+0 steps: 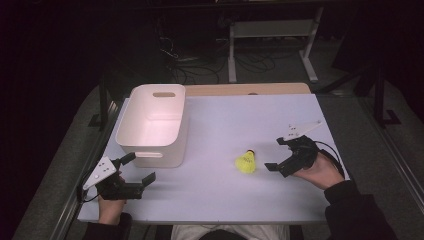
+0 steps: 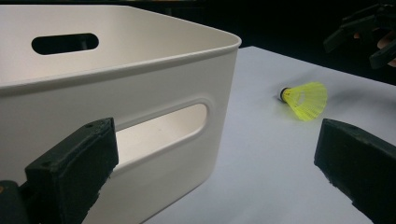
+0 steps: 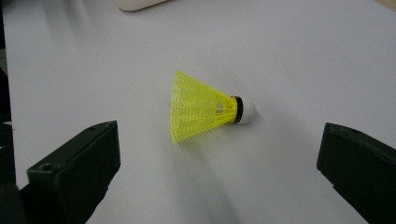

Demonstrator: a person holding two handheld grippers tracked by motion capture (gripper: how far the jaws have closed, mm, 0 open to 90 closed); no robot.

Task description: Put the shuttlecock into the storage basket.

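Because the yellow shuttlecock [image 1: 246, 162] lay on its side on the worktop [image 1: 210, 190], just ahead of the right hand-held gripper [image 1: 284, 156], its jaws stood apart as if for grasping, while the left hand-held gripper [image 1: 141, 170] waited, jaws apart, beside the white bin [image 1: 150, 150].

The white bin [image 2: 140, 70] looks like smooth moulded plastic with a soft satin sheen along its rim, while the table [image 1: 240, 125] carries a matt, pale, even top with a strip of bare light wood [image 1: 250, 89] at its far edge. The shuttlecock [image 3: 205, 109] has a netted skirt of bright yellow plastic, slightly translucent, and a smooth white cap behind a black band. Both the left gripper [image 2: 210, 177] and the right gripper [image 3: 215, 172] have jaws of matt black plastic, faintly rough and chipped at the edges.
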